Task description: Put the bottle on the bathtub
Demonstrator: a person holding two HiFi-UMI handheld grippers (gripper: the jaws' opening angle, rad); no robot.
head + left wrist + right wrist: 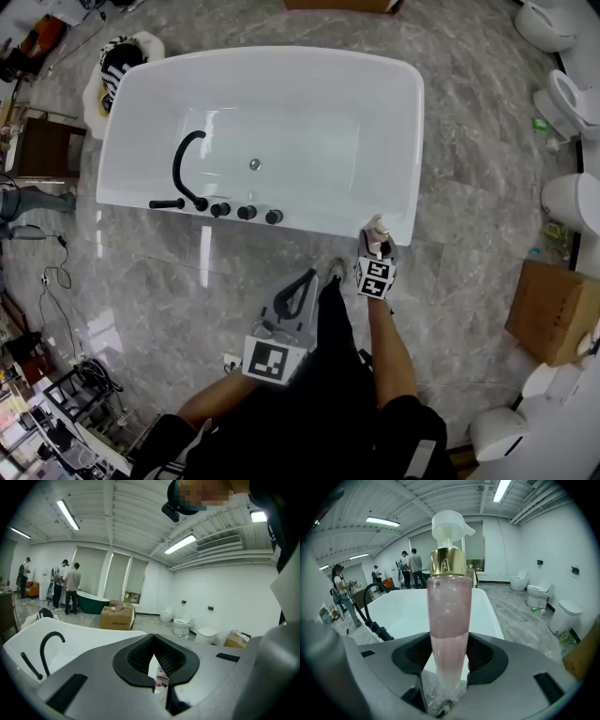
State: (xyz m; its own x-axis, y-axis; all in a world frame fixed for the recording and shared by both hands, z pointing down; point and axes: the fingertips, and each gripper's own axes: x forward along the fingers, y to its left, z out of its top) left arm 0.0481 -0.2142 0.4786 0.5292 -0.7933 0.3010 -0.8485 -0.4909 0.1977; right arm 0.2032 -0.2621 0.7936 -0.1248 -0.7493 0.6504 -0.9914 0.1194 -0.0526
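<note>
By the bathtub (pixel 405 141) corner, right claw (pixel 446 660) clamps bottle (pixel 449 606), pink only close-up.

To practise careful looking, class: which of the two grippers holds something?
The right gripper: its jaws clamp a pink pump bottle, upright by the bathtub corner. The left gripper has its jaws meeting at the tips with nothing between them.

Only legible mark: 1 A-like logo on gold collar (pixel 447 562) of clear pink pump bottle (pixel 449 620); other print too small.
</note>
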